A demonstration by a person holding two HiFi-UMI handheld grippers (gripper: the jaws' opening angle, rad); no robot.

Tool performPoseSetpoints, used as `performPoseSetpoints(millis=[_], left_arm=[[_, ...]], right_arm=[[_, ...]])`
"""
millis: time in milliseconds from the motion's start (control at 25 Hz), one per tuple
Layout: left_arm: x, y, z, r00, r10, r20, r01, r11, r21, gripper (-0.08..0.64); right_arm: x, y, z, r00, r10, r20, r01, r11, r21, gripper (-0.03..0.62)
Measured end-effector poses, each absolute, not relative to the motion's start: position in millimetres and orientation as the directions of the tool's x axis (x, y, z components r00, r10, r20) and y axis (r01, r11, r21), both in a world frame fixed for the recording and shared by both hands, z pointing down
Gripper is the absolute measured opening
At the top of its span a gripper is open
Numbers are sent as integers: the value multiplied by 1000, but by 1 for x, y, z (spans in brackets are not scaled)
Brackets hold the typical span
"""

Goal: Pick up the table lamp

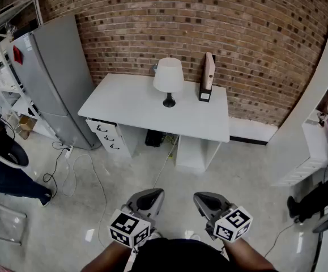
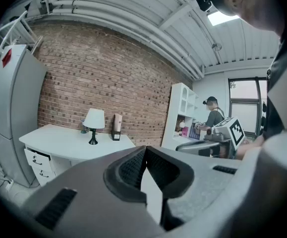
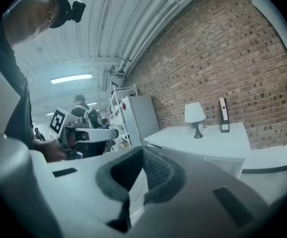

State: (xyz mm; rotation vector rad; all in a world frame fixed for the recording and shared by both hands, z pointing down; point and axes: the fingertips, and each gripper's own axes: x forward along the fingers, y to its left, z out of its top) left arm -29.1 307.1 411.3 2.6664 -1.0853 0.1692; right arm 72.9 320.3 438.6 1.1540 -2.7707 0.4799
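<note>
A table lamp [image 1: 169,79] with a white shade and a dark foot stands upright on the white desk [image 1: 130,103], against the brick wall. The lamp [image 2: 94,124] also shows small and far off in the left gripper view, and the lamp [image 3: 195,116] likewise in the right gripper view. Both grippers are held low and close to my body, well short of the desk. My left gripper [image 1: 154,195] is shut with nothing in it. My right gripper [image 1: 200,199] is shut and empty too.
A box file [image 1: 207,78] stands upright right of the lamp. A grey fridge [image 1: 56,78] is left of the desk, with cables [image 1: 67,169] on the floor before it. White shelving [image 1: 316,123] stands at the right. A person [image 2: 213,119] is by those shelves.
</note>
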Motion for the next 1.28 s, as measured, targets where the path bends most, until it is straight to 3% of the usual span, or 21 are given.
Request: performPoseSetpoints(millis=[920,1000,1160,1280], left_arm=[[-25,312,412,730,-657,190,-684,-697,214,5],[-26,312,411,740,-653,161,-670,-695,261,5],[-30,309,408,749,-650,123,-649,-686,328,19],[-28,309,408,749,-650,129,-655,-699,287,167]], right_arm=[[68,320,435,-705,-680,202,-708,655,-263,18],[71,319,434,-710,-682,173,-697,647,-311,58],[70,320,429,-734,-670,109,-651,648,-396,220],[68,321,427,-742,-665,86,-639,663,-391,309]])
